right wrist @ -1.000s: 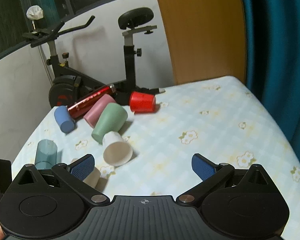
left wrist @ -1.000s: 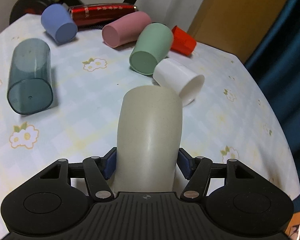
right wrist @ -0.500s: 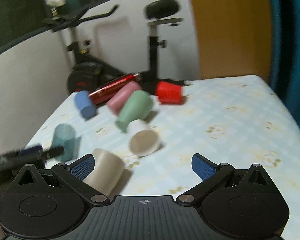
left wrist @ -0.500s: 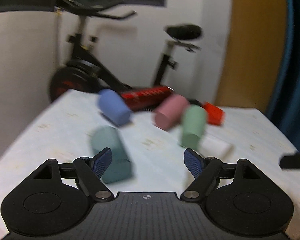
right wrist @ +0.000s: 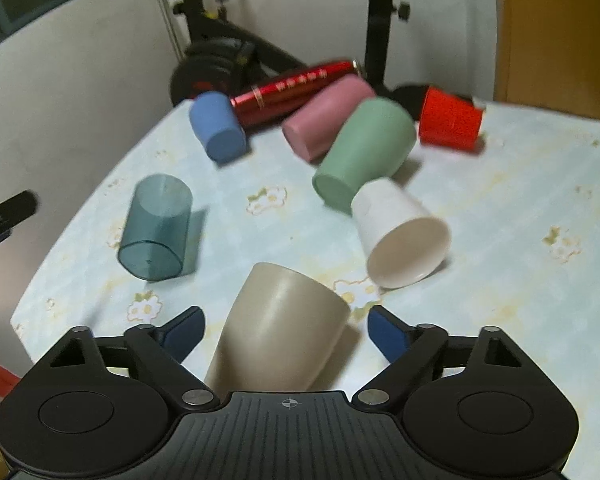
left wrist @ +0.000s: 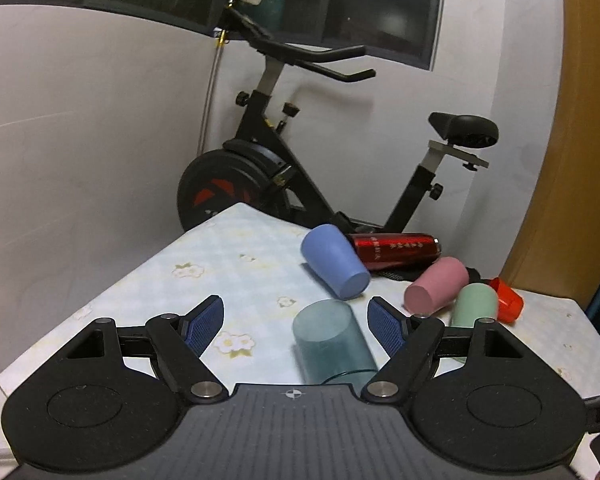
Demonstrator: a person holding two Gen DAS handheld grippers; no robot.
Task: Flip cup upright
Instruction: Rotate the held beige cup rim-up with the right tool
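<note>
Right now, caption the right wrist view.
Open right gripper straddling upright beige cup among toppled cups on floral tablecloth.

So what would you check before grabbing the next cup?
1. Left gripper jaws open: ok.
2. Right gripper jaws open: ok.
3. Beige cup standing upright: ok, wide end up, between the right jaws, which do not touch it.
4. Teal transparent cup lined up with the left jaws: ok, it lies on its side just ahead.
5. White cup clear of the green cup: not ok, they touch.
6. Sharp view: not ok, the right view is blurred.
</note>
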